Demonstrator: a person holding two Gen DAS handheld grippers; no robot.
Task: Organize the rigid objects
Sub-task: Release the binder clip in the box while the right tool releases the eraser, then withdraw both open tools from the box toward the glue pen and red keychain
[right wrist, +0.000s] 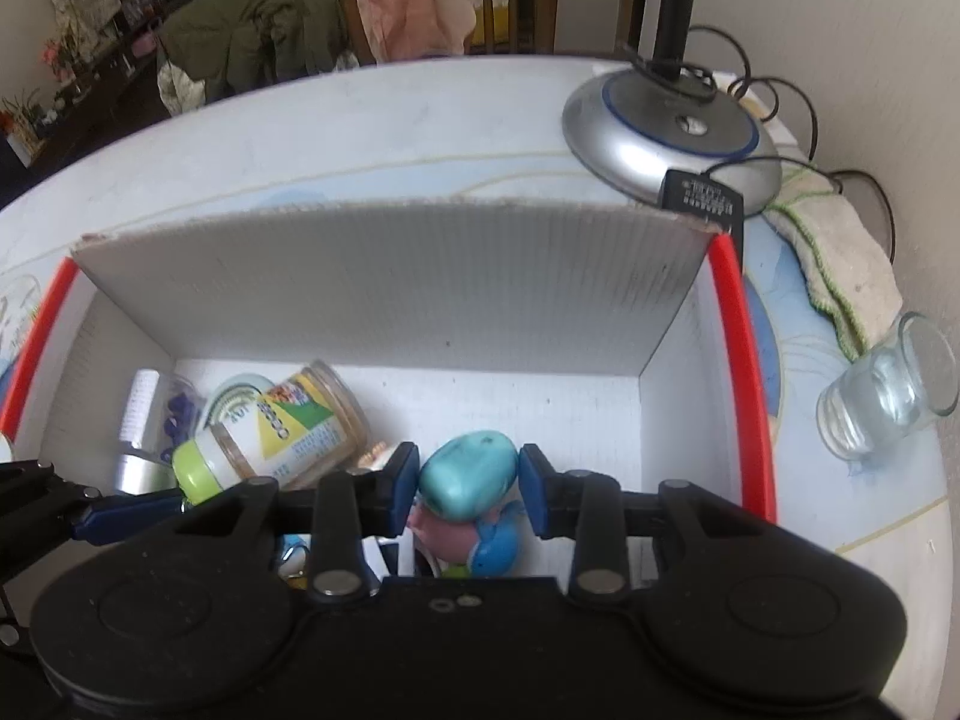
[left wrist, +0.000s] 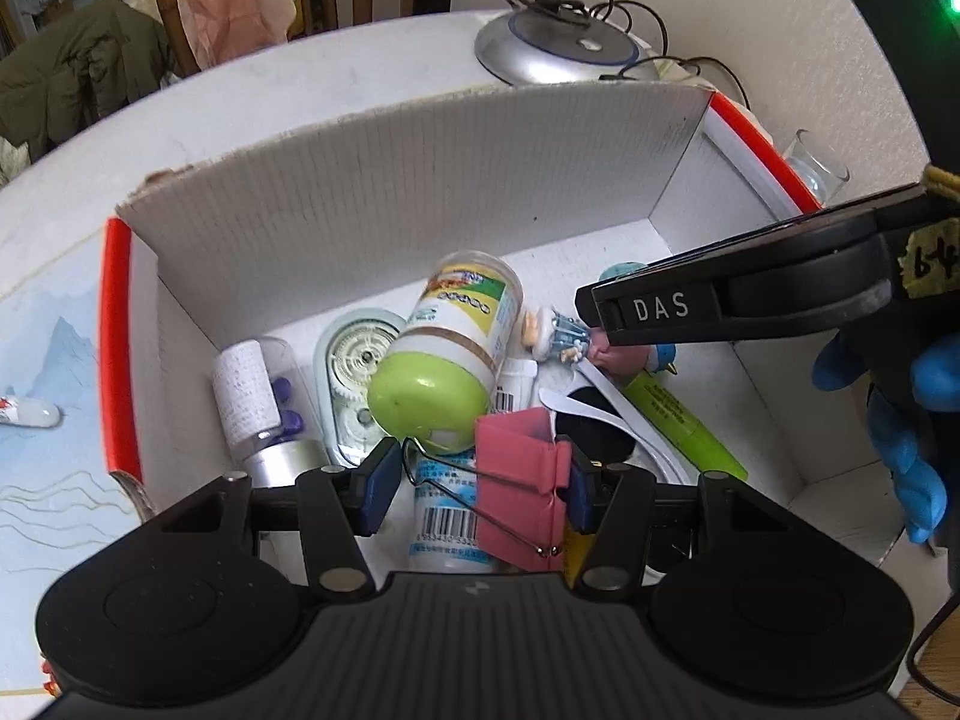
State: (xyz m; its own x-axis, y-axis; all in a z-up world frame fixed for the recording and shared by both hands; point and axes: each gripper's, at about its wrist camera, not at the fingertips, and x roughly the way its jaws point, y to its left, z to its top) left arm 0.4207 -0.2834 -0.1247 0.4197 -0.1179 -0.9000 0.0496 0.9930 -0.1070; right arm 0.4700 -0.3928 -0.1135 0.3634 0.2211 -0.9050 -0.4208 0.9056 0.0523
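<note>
A white cardboard box point(left wrist: 390, 192) with red rims holds several items. My left gripper point(left wrist: 480, 495) is open just above it; a pink binder clip point(left wrist: 519, 480) rests against its right pad with its wire arm reaching toward the left pad. A green-capped jar point(left wrist: 447, 354), a vial with purple pieces point(left wrist: 264, 396), a correction tape point(left wrist: 354, 372), a yellow-green marker point(left wrist: 684, 420) and small figures lie inside. My right gripper point(right wrist: 468, 489) is open, its pads on either side of a teal egg-shaped toy point(right wrist: 468, 474) without touching it, above a pink and blue toy point(right wrist: 474, 543).
A silver lamp base point(right wrist: 666, 138) with cables stands behind the box point(right wrist: 384, 276). A glass cup point(right wrist: 888, 390) lies on its side right of the box, near a cloth point(right wrist: 840, 264). A small tube point(left wrist: 27, 411) lies left of the box. Chairs stand beyond the table.
</note>
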